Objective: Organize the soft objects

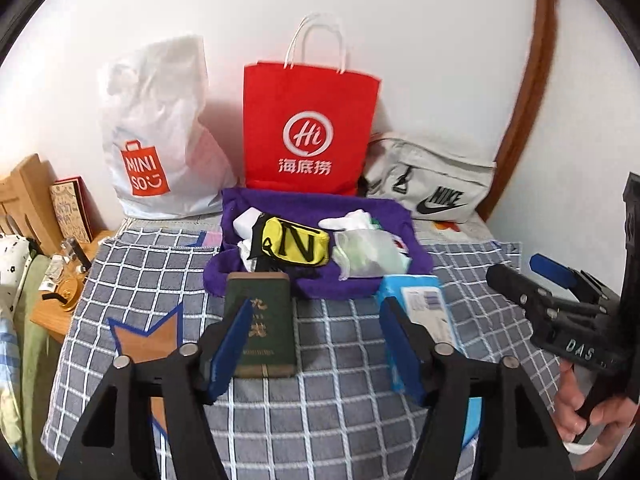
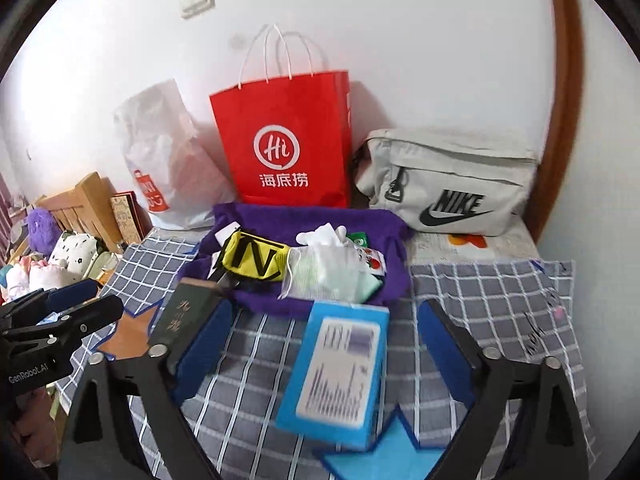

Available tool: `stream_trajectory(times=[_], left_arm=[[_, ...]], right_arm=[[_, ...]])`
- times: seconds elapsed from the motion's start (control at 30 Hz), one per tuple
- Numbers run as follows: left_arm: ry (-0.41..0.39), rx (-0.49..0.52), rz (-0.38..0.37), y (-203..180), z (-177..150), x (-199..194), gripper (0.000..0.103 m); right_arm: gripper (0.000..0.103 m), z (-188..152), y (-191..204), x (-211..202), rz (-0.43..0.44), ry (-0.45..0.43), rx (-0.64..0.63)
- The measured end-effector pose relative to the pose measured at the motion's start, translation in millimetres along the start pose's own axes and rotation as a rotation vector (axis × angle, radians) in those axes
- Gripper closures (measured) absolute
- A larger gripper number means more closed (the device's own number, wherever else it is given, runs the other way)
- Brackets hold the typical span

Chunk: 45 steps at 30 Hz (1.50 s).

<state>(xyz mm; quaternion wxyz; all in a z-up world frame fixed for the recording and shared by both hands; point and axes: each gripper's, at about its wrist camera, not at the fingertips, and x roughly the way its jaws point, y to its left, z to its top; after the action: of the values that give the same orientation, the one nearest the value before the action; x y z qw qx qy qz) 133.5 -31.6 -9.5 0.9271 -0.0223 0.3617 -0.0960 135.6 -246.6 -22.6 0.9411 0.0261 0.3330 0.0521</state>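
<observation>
From the left wrist view the left gripper (image 1: 316, 350) has its jaws apart over the checked cloth (image 1: 340, 368), nothing pinched – green booklet (image 1: 262, 322) just beside its left pad, purple towel (image 1: 240, 208) with the soft stuff piled farther back. Right wrist view: right gripper (image 2: 324, 350) jaws wide apart around the blue box (image 2: 340, 364) without touching – yellow pouch (image 2: 256, 260) on the towel beyond.

The white plastic bag (image 1: 160, 132) at the far left reads "MINISO" on an orange bag logo. The red paper bag (image 1: 308, 128) beside it bears "Hi" in a white ring above "海底捞". The grey pouch (image 2: 448, 184) at the far right says "NIKE" with a swoosh. The yellow pouch (image 1: 296, 246) shows a black "N". The right gripper (image 1: 560, 304) reads "DAS"; the left gripper (image 2: 44, 340) reads "GenRobot.AI".
</observation>
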Motion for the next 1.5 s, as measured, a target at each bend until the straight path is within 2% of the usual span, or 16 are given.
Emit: stream_trajectory(times=[0.1, 0.2, 0.23, 0.27, 0.37, 0.73, 1.5], left_arm=[[-0.030, 0.017, 0.014, -9, -12, -22, 0.029], [-0.054, 0.034, 0.052, -20, -24, -42, 0.018], [-0.063, 0.040, 0.065, -23, -28, -48, 0.011], [-0.073, 0.045, 0.082, -26, -33, -54, 0.010], [-0.085, 0.045, 0.122, -32, -45, -67, 0.010], [-0.130, 0.042, 0.104, -44, -75, -108, 0.010], [-0.129, 0.017, 0.110, -43, -83, -120, 0.010]], right_arm=[[0.007, -16, 5, -29, -0.017, -0.023, -0.015], [0.004, -32, 8, -55, -0.021, -0.038, -0.006], [0.004, -38, 9, -62, -0.018, -0.042, -0.005], [0.004, -44, 9, -68, -0.014, -0.039, -0.002], [0.004, -59, 10, -82, 0.000, -0.028, 0.009], [0.004, -84, 10, -121, -0.011, -0.044, 0.018], [0.004, -89, 12, -140, -0.011, -0.066, 0.009]])
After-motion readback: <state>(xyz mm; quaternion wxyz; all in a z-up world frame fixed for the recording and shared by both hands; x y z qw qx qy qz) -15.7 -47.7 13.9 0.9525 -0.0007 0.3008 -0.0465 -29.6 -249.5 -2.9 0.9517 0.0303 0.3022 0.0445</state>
